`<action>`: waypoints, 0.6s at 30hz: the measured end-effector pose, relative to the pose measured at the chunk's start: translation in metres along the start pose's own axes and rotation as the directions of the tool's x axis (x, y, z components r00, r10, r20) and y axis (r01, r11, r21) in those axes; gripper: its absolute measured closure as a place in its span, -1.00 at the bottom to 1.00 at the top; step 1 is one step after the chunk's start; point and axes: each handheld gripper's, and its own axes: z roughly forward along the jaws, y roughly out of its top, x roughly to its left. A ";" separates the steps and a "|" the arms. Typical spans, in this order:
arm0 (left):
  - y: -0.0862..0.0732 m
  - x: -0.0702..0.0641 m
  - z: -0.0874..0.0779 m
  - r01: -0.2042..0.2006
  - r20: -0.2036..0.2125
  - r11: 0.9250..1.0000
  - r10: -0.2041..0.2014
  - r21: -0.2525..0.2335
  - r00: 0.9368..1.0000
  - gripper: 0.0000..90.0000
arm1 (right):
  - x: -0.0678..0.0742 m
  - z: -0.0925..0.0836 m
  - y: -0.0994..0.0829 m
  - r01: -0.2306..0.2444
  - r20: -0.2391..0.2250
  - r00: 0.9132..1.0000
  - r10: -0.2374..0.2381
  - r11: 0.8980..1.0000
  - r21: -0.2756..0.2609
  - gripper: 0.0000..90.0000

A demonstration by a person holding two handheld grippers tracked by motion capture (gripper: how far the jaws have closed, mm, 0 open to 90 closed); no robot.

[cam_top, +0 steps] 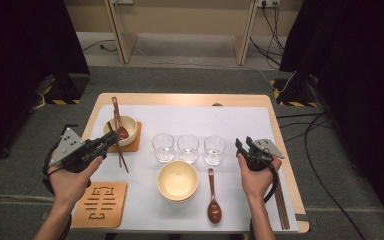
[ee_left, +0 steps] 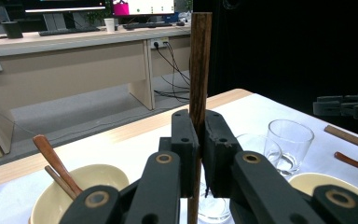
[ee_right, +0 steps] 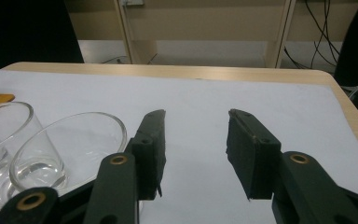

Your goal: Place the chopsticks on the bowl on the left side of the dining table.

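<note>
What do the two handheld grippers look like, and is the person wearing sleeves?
Both the left gripper and the right gripper are black, with brass-coloured pivot rivets. Each carries a grey three-cornered plate and trails a black cable. The forearms are bare; no sleeves show.

The dark brown wooden chopsticks (cam_top: 117,146) are slim, straight sticks with visible grain, and they are clamped between the pads of the left gripper (cam_top: 111,140). In the left gripper view they (ee_left: 199,70) stand upright between the closed jaws, rising well above them and running down below the pads. From above they slant over the left part of the white mat, their far end beside the cream bowl on the orange coaster, their near end pointing toward the middle of the table, clear of the glasses to the right.
</note>
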 end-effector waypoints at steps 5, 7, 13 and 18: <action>-0.001 -0.001 -0.004 0.001 0.002 1.000 -0.001 0.003 1.000 0.86 | 0.001 0.000 -0.001 0.002 -0.001 1.000 -0.002 1.000 0.002 0.28; -0.001 -0.002 -0.005 0.005 0.002 1.000 -0.005 0.007 1.000 0.86 | 0.001 0.000 0.000 0.000 -0.001 1.000 0.000 1.000 0.001 0.28; -0.003 -0.002 -0.013 0.012 -0.006 1.000 -0.012 0.013 1.000 0.85 | 0.000 0.000 -0.001 0.000 0.001 1.000 0.000 1.000 0.002 0.27; -0.005 -0.003 -0.017 0.014 -0.007 1.000 -0.014 0.021 1.000 0.86 | 0.000 0.000 0.000 0.002 0.000 1.000 -0.002 1.000 0.000 0.27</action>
